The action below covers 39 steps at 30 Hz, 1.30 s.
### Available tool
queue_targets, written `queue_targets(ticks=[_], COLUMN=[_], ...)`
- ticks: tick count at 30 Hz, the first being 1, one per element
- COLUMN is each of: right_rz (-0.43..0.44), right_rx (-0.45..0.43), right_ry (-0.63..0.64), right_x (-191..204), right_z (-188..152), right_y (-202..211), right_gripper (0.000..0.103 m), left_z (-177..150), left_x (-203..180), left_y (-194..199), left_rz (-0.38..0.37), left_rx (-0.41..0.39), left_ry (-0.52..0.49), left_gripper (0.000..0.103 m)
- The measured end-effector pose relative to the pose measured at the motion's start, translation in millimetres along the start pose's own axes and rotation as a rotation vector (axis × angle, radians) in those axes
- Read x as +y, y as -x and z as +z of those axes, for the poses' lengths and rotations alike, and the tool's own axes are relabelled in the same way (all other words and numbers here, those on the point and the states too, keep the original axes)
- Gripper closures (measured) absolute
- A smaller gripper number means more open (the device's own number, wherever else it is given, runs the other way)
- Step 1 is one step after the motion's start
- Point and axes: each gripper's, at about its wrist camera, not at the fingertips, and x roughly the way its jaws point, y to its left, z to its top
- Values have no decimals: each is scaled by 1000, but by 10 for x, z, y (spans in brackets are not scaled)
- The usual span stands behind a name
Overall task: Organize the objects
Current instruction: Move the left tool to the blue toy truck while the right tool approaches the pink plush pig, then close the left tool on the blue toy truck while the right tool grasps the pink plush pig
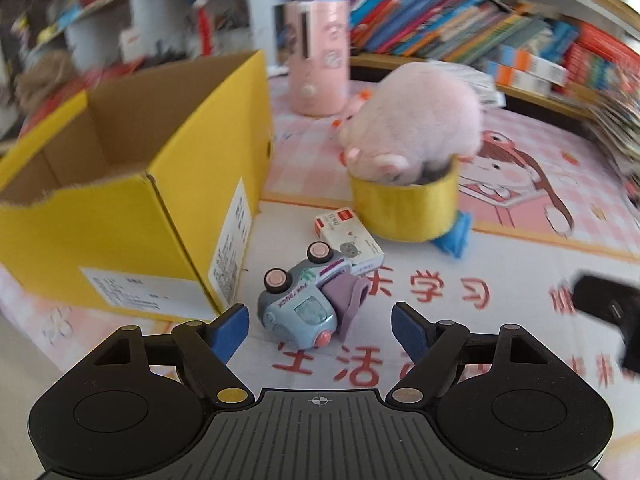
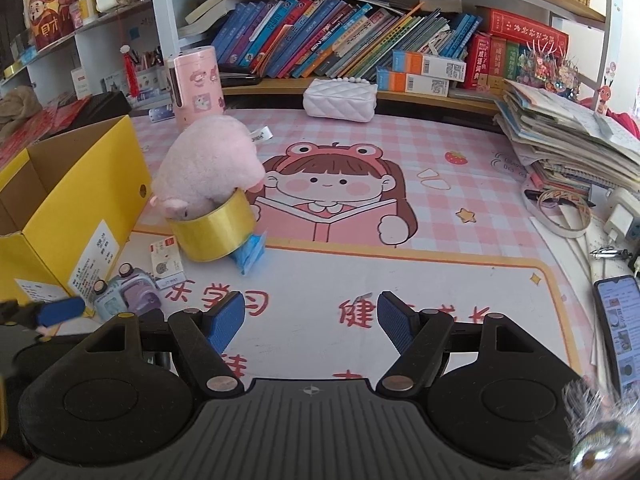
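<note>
A light blue toy truck (image 1: 304, 300) lies on its side on the desk mat, just beyond my open left gripper (image 1: 320, 326); it also shows in the right wrist view (image 2: 128, 292). A small white card box (image 1: 350, 242) lies behind it. A pink plush pig (image 1: 416, 128) sits in a yellow tape roll (image 1: 404, 210), with a blue packet (image 1: 454, 236) beside it. An open yellow cardboard box (image 1: 132, 200) stands to the left. My right gripper (image 2: 311, 322) is open and empty over the mat, to the right.
A pink cylindrical container (image 2: 198, 84) and a white quilted purse (image 2: 340, 98) stand at the back below a bookshelf (image 2: 340, 40). A stack of papers (image 2: 568, 144), a tape ring (image 2: 562, 212) and a phone (image 2: 620, 332) lie at the right.
</note>
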Motion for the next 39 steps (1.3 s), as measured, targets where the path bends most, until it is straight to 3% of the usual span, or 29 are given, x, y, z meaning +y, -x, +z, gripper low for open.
queue_targets(ticks=[5,6,7,12,17,24,28,35,39], right_rz=[-32,-39,-46,-55,4,119,164,158,164], right_rx=[13,15,17,24,-1,-105,-120,-28,-36], right_ry=[5,4,3,-11,11,167,145,63,63], right_x=[-80,-98,-114,-140,4,433,593,689,719], right_z=[-28,-32,-37,-32,86,528,779,943,937], right_y=[-4,-5,-8,-31,-135,-476,-713,-1156,-1156], right_gripper=[32,32,32,32,29,7,0,0,19], left_z=[19,19,14,-23,-90,-140,-139,-165,-190], left_x=[-50,-50,-34,102,329,604,697,826,890], left_y=[-140,-164,-181,-110,76,295,404,469,528], left_rz=[43,48,53,-2,-103,-199,-227,-265,-270], left_rx=[-3,6,16,22,32,23,-10,-31,-47], left_ry=[61,71,83,92,78,76,76,104,112], left_gripper=[25,27,38,39,39,39,39,39,39])
